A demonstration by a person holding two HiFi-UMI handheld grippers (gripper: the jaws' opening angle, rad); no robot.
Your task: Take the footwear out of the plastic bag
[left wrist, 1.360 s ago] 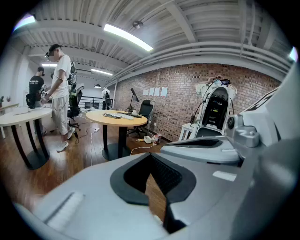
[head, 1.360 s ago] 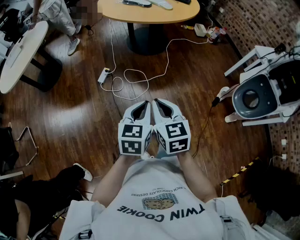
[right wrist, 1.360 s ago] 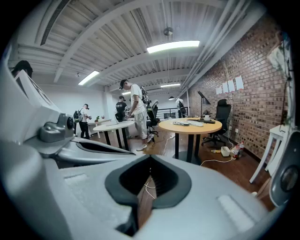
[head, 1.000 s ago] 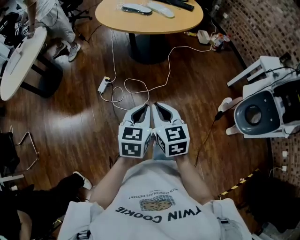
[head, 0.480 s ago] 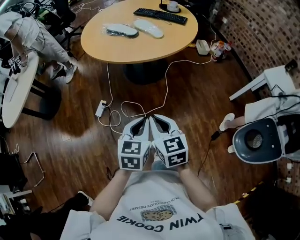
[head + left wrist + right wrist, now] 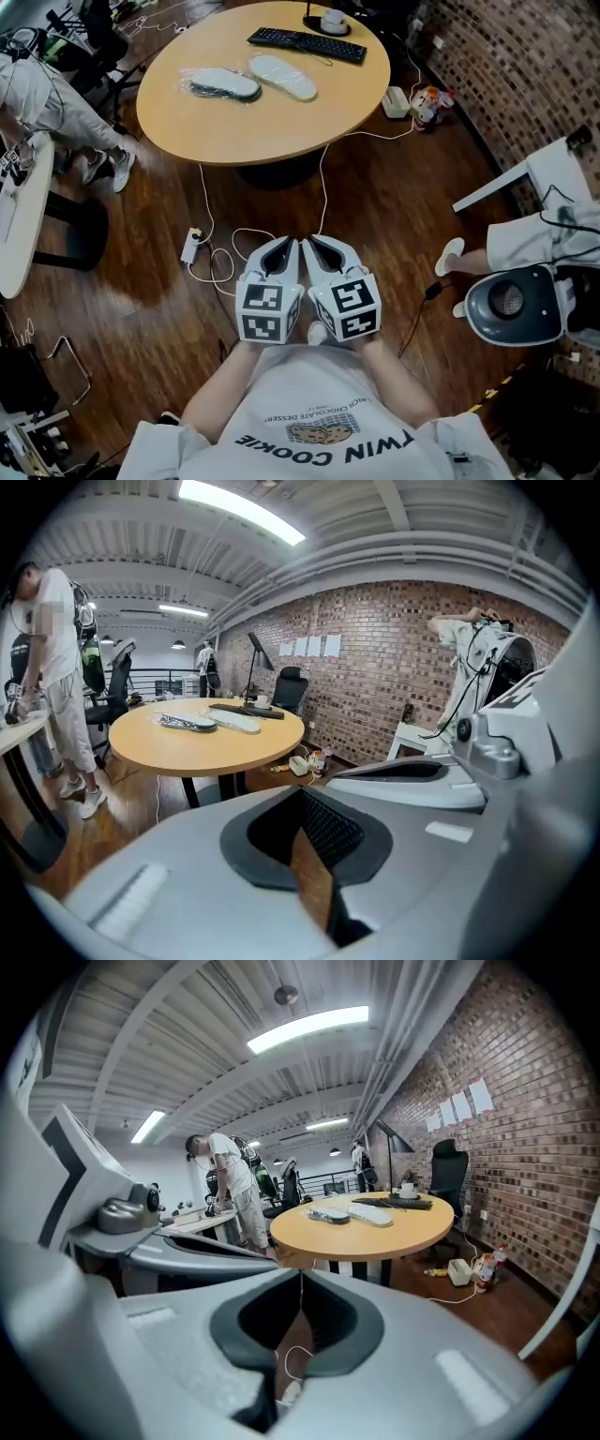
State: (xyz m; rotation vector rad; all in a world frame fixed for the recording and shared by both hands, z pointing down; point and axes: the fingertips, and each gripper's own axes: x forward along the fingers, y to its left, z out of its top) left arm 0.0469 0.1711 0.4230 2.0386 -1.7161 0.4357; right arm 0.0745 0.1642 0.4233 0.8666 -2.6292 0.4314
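Both left tool point(image 6: 285, 246) and right tool point(image 6: 322, 246) are closed, empty, well short of the table point(image 6: 281, 131) where bagged footwear point(image 6: 225, 85) lies; light, slippery film, probably best pinched at its loose edge.

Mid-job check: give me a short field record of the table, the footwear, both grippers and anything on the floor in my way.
table: round wooden table, ahead of both grippers
footwear: dark footwear in clear plastic; white footwear beside it
also on table: keyboard and cup at the far edge
left gripper: shut, empty, close to the torso
right gripper: shut, empty, beside the left
floor: power strip and cables between grippers and table
status: footwear untouched, out of reach
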